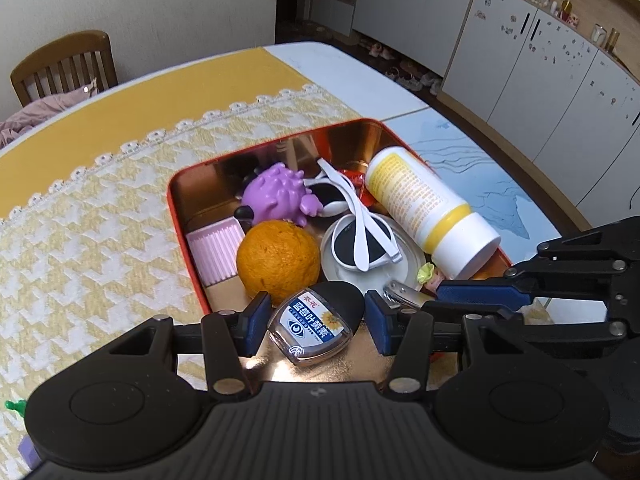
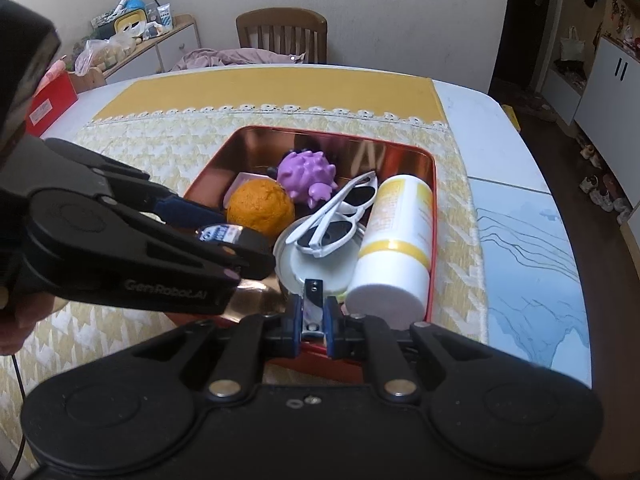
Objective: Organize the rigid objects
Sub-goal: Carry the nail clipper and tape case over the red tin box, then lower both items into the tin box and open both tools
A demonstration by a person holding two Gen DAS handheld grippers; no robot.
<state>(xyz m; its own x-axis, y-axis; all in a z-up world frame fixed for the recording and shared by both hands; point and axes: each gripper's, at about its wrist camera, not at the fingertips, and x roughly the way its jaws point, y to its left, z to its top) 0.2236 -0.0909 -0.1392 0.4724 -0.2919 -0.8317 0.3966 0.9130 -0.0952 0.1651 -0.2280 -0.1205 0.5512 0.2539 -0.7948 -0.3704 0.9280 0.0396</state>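
Note:
A red tin [image 1: 182,216] with a gold inside holds an orange [image 1: 278,260], a purple spiky toy [image 1: 276,196], white sunglasses [image 1: 362,236], a white and yellow bottle [image 1: 424,208] lying on its side, and a pink ridged piece [image 1: 214,254]. My left gripper [image 1: 314,322] is over the tin's near end, its blue pads [image 1: 256,320] against a small eye-drop bottle [image 1: 316,326]. My right gripper [image 2: 314,322] is shut on metal nail clippers [image 2: 312,304] at the tin's near edge [image 2: 320,350]. The right gripper also shows in the left wrist view [image 1: 460,294].
The tin sits on a yellow and white houndstooth cloth [image 1: 92,232] on a white table [image 1: 352,76]. A round white lid [image 2: 316,268] lies under the sunglasses. A wooden chair [image 2: 282,34] stands at the far side. White cabinets [image 1: 540,52] line the right wall.

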